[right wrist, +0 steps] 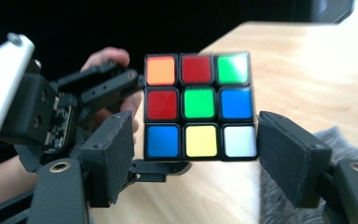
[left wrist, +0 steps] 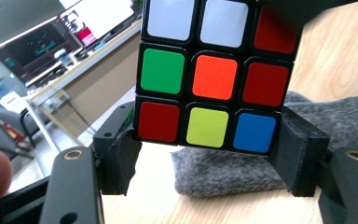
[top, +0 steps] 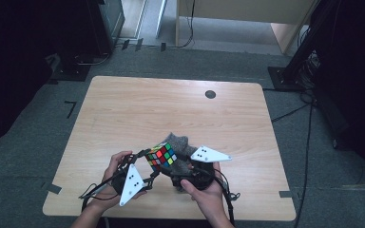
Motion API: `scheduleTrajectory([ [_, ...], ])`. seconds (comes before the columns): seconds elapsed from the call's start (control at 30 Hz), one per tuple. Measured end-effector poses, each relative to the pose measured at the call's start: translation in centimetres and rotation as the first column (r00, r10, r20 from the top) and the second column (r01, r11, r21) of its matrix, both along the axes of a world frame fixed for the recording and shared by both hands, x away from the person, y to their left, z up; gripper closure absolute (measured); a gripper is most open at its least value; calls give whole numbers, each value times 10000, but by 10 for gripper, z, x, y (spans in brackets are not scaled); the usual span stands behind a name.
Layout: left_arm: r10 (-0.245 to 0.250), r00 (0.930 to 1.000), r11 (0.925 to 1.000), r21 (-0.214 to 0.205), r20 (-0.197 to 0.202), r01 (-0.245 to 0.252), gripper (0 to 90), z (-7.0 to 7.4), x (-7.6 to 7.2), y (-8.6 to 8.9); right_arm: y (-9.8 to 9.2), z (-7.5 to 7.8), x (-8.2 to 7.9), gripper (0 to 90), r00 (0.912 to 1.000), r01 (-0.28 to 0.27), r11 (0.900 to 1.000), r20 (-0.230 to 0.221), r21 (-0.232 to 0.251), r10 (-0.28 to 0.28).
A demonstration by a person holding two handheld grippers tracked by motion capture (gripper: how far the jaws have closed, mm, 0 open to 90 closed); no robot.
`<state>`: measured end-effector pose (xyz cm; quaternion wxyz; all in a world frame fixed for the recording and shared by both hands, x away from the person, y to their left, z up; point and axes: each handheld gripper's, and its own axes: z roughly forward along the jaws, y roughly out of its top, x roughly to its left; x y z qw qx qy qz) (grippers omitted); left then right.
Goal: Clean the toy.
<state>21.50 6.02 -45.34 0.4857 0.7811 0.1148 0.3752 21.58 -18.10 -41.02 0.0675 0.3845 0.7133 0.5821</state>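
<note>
Pale wooden table carries a crumpled grey felt cloth. Above it, the left gripper clamps a multicoloured puzzle cube between its pads, while the right gripper stands open, jaws flanking that cube without contact.

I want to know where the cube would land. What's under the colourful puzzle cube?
The puzzle cube is held up off the table. Below and behind it lies a grey felt cloth on the wooden table. The cube and grippers hide part of the cloth.
</note>
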Motion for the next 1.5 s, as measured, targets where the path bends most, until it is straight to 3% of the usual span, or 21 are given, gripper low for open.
scheduleTrajectory([
  [0.17,372,9958,9975,-569,-836,-420,329,2,10,9,-15,6,-1,281,9952,797,9965,549,250,-810],
  [0.33,483,9848,9889,-1307,-1671,-707,328,6,18,21,-17,-3,6,284,9920,1177,9912,526,-607,-1146],
  [0.43,361,9778,9846,-1601,-2064,-702,328,8,20,24,-14,-14,13,276,9916,1287,9814,319,-1422,-1254],
  [0.5,214,9732,9822,-1770,-2288,-632,328,9,22,26,-11,-25,17,269,9908,1357,9662,304,-2190,-1322],
  [0.63,-124,9634,9766,-2102,-2679,-459,329,11,24,28,-4,-48,24,329,9889,1240,9243,-315,-3609,-1449],
  [0.67,-146,9605,9756,-2144,-2780,-472,329,12,25,29,-3,-53,25,344,9873,1279,9132,-378,-3869,-1543],
  [0.77,-283,9511,9704,-2366,-3076,-476,329,14,28,32,-2,-65,30,354,9857,1204,8952,-558,-4291,-1593],
  [0.8,-322,9471,9666,-2509,-3194,-518,330,14,29,34,-1,-69,31,354,9849,1214,8841,-559,-4512,-1637],
  [0.9,-472,9347,9508,-3027,-3523,-661,329,15,32,40,-1,-82,35,343,9837,1125,8373,-593,-5350,-1701],
  [0.93,-484,9327,9462,-3155,-3574,-718,329,16,33,42,-1,-87,36,341,9835,1015,8261,-694,-5544,-1673],
  [0.97,-467,9304,9416,-3270,-3635,-805,329,16,34,44,-1,-91,38,336,9833,878,8209,-826,-5642,-1620],
  [1.0,-449,9282,9380,-3352,-3694,-880,329,16,34,45,-1,-95,39,333,9835,775,8194,-912,-5679,-1563],
  [1.13,-391,9180,9277,-3558,-3946,-1134,329,16,38,49,-5,-98,42,322,9857,622,8316,-966,-5518,-1379],
  [1.2,-387,9134,9264,-3571,-4053,-1192,329,15,39,49,-7,-100,43,314,9872,521,8417,-995,-5373,-1247],
  [1.33,-388,9089,9257,-3574,-4152,-1238,330,15,39,48,-9,-102,42,307,9904,501,8495,-838,-5252,-1102],
  [1.43,-590,9040,9212,-3721,-4235,-1142,335,15,39,47,-9,-103,42,304,9903,576,8515,-783,-5212,-1149],
  [1.5,-562,9044,9259,-3609,-4231,-1113,339,14,39,46,-9,-104,42,320,9911,572,8517,-733,-5209,-1113],
])
